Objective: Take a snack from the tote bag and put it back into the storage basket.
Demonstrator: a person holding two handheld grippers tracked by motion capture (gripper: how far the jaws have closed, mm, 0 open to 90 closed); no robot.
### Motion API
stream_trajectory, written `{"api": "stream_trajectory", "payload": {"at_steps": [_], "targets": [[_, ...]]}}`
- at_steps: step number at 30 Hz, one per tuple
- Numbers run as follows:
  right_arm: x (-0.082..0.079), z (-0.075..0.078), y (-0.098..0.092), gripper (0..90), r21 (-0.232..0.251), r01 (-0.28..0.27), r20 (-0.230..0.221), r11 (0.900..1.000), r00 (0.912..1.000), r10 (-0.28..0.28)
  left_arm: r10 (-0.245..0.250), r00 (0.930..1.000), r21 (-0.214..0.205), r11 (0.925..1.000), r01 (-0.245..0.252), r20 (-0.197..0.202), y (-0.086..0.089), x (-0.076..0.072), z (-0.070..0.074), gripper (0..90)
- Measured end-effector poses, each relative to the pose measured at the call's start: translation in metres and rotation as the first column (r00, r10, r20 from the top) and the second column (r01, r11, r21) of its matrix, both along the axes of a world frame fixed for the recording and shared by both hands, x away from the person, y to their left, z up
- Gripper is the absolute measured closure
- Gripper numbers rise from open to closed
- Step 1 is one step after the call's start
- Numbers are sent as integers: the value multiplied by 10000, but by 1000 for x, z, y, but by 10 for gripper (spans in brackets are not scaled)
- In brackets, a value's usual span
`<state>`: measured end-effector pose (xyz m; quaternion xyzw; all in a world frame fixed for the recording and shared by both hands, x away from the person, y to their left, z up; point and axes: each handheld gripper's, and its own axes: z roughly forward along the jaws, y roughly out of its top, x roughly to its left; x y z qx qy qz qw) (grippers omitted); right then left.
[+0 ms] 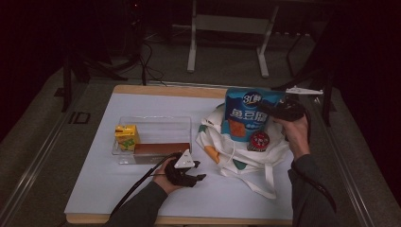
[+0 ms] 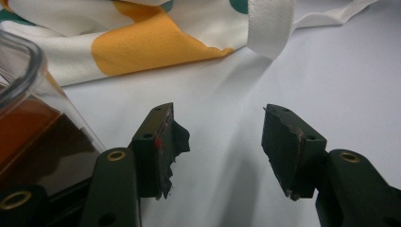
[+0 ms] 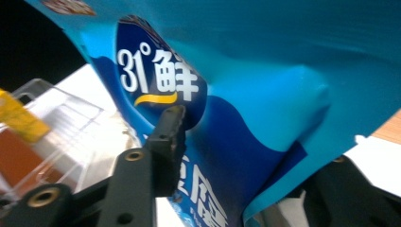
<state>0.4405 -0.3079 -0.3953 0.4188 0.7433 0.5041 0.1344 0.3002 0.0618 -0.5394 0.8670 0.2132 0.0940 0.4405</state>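
A blue snack bag [image 1: 246, 116] with white lettering stands upright out of a white tote bag [image 1: 236, 158] printed with orange and green spots. My right gripper [image 1: 270, 109] grips the blue snack bag's upper right edge. In the right gripper view the blue snack bag [image 3: 265, 71] runs between the jaws of my right gripper [image 3: 255, 142]: one jaw presses its front, the other is hidden behind it. My left gripper [image 1: 197, 177] rests on the white table, open with nothing in it. In its own view my left gripper [image 2: 218, 113] points at the tote bag [image 2: 156, 47].
A clear plastic container [image 1: 151, 135] stands left of the tote bag, holding a yellow carton [image 1: 126, 137] and a flat brown pack [image 1: 161, 149]. A red round lid [image 1: 258, 140] shows in the tote bag. The container's corner [image 2: 23, 71] sits close to my left jaw.
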Motion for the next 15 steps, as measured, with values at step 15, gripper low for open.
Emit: {"api": "stream_trajectory", "payload": {"at_steps": [15], "targets": [[-4, 3, 16, 859, 1363, -652, -654, 9885, 9951, 746, 1, 10000, 75, 10000, -1, 16, -1, 0, 0, 451]]}}
